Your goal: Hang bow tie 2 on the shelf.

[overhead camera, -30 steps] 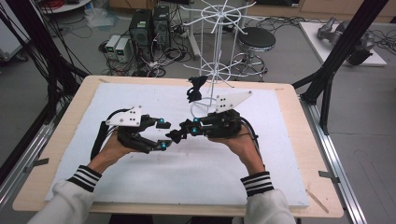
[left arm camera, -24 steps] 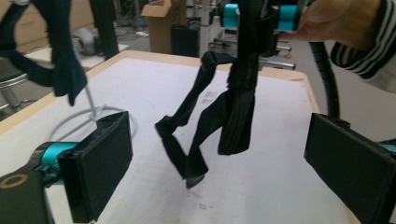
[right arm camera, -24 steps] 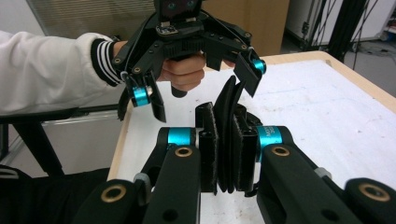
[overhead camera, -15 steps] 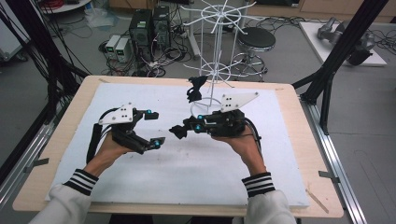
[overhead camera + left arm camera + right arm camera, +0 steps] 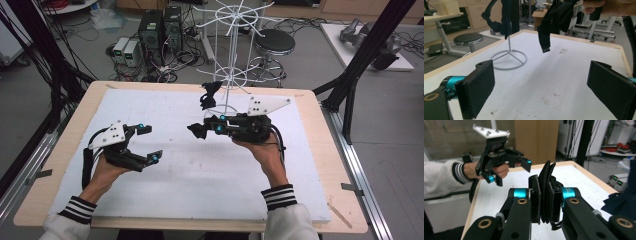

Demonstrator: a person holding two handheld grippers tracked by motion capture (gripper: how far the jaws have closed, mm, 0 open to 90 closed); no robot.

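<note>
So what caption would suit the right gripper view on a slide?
Right gripper, jaws shut on a black sock, faces the open left gripper.

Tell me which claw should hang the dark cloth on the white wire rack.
Right. The right claw is already shut on the dark cloth, close beside the white wire rack. The left claw is open, holds nothing and sits farther from the rack.

My right gripper (image 5: 545, 202) clamps 1 dark cloth (image 5: 547, 182), its lower end hidden between my pads, the rack (image 5: 227, 55) top cut off, my forearms cropped below.
</note>
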